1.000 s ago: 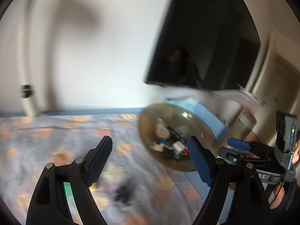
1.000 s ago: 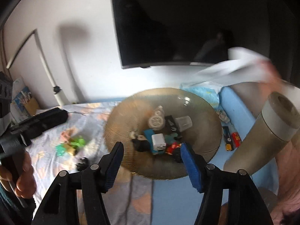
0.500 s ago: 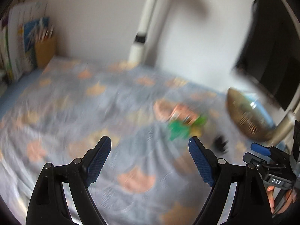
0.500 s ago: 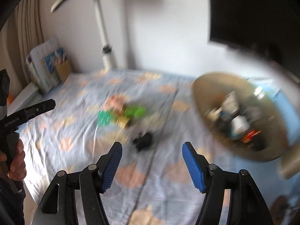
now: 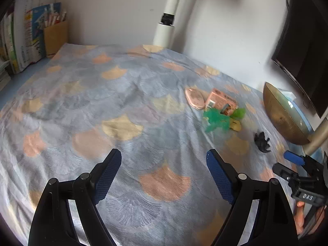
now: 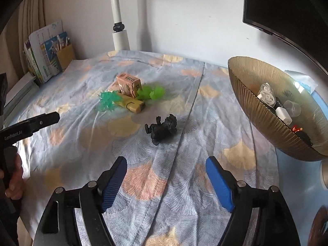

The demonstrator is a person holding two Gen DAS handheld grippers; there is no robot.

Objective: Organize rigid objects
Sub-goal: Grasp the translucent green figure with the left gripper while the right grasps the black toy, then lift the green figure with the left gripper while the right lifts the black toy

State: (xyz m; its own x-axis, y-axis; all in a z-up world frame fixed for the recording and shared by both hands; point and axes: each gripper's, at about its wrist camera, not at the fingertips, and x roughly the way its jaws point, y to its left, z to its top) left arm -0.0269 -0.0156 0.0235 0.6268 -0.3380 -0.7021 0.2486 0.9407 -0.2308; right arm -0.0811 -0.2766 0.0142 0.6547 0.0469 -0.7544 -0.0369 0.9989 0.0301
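Black figurine (image 6: 162,128), small and knobbly, lies on its side on my desk's patterned cloth (image 6: 86,139), limbs pointing left, near a pink carton (image 6: 129,87). My golden bowl (image 6: 264,121) holds small clutter. Both my left tool (image 5: 164,176) and right tool (image 6: 166,181) hang spread, empty.

I see a black figurine (image 6: 163,128) lying on its side alone on the cloth. Beyond it cluster a pink carton (image 6: 129,86), a yellow lighter (image 6: 131,104) and green spiky toys (image 6: 107,101). The ribbed gold bowl (image 6: 266,119) holds small items.
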